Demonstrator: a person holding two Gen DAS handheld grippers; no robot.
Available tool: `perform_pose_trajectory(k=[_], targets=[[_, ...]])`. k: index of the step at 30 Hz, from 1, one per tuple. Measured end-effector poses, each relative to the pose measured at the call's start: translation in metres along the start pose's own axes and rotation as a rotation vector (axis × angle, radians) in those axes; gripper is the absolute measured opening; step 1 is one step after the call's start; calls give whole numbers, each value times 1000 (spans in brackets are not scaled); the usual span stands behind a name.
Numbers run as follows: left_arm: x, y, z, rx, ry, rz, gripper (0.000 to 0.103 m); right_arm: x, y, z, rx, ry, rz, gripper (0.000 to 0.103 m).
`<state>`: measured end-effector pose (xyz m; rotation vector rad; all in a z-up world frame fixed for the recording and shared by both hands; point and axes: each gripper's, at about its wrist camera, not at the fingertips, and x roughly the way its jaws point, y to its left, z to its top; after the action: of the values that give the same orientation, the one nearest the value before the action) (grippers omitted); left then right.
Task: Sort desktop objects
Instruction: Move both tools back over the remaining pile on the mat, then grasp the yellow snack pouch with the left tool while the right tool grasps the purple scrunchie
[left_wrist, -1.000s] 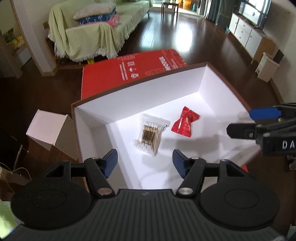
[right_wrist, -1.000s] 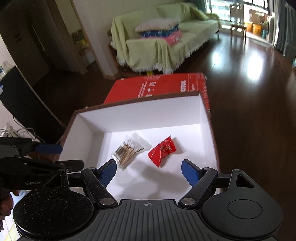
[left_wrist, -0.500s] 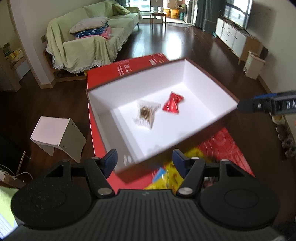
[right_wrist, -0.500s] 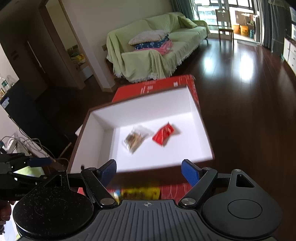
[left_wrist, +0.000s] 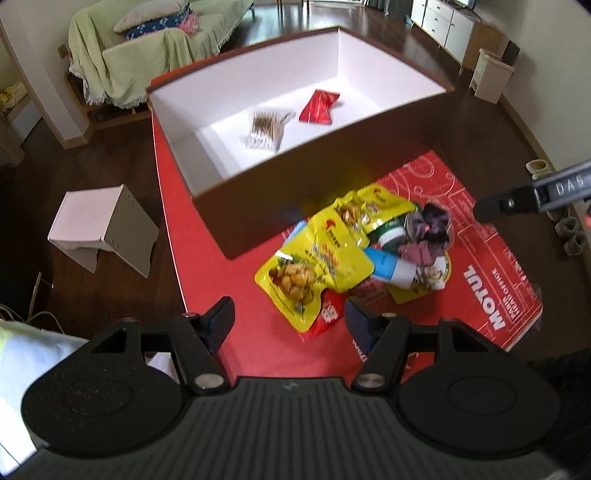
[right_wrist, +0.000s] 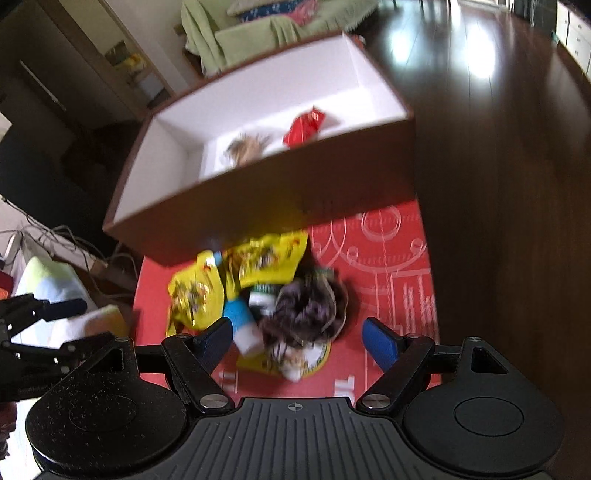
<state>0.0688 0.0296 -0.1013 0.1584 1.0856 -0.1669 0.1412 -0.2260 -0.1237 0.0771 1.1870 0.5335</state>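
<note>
A brown box with a white inside (left_wrist: 317, 173) (right_wrist: 258, 199) stands on the red table (left_wrist: 207, 295) (right_wrist: 384, 258). In it lie a bag of cotton swabs (left_wrist: 267, 127) (right_wrist: 245, 144) and a red sachet (left_wrist: 319, 107) (right_wrist: 304, 125). In front of the box is a heap: yellow snack packets (left_wrist: 317, 258) (right_wrist: 229, 280), a white and blue bottle (left_wrist: 391, 266) (right_wrist: 242, 321) and a dark purple hair piece (left_wrist: 428, 232) (right_wrist: 306, 310). My left gripper (left_wrist: 290, 319) is open above the table's near edge. My right gripper (right_wrist: 297, 338) is open over the hair piece. Neither holds anything.
A white stool (left_wrist: 103, 229) stands on the dark wood floor left of the table. A sofa under a green cover (left_wrist: 147, 40) is at the back. White cabinets (left_wrist: 450, 22) and a small bin (left_wrist: 493, 75) line the right wall. Cables (right_wrist: 55, 236) lie at the left.
Both grippers have pulled back and risen from over the box. The heap in front of the box has come into view. Both stayed open.
</note>
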Motion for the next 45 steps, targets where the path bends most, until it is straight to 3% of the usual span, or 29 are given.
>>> perform_pose_trajectory(k=[27, 28, 29, 32, 34, 37, 45], targets=[[52, 1, 13, -10, 89, -27, 62, 75, -26, 10, 49, 63, -25, 80], [54, 1, 13, -11, 92, -29, 62, 77, -26, 9, 46, 65, -25, 75], [57, 1, 13, -10, 95, -34, 62, 79, -27, 8, 44, 70, -23, 57], [63, 0, 14, -3, 100, -45, 62, 84, -32, 6, 45, 95, 4, 49], [68, -1, 14, 10, 100, -54, 62, 83, -32, 6, 30, 96, 11, 35], [74, -4, 15, 39, 96, -74, 63, 80, -33, 6, 21, 96, 22, 28], [96, -31, 17, 232, 72, -56, 66, 76, -40, 5, 39, 103, 29, 28]])
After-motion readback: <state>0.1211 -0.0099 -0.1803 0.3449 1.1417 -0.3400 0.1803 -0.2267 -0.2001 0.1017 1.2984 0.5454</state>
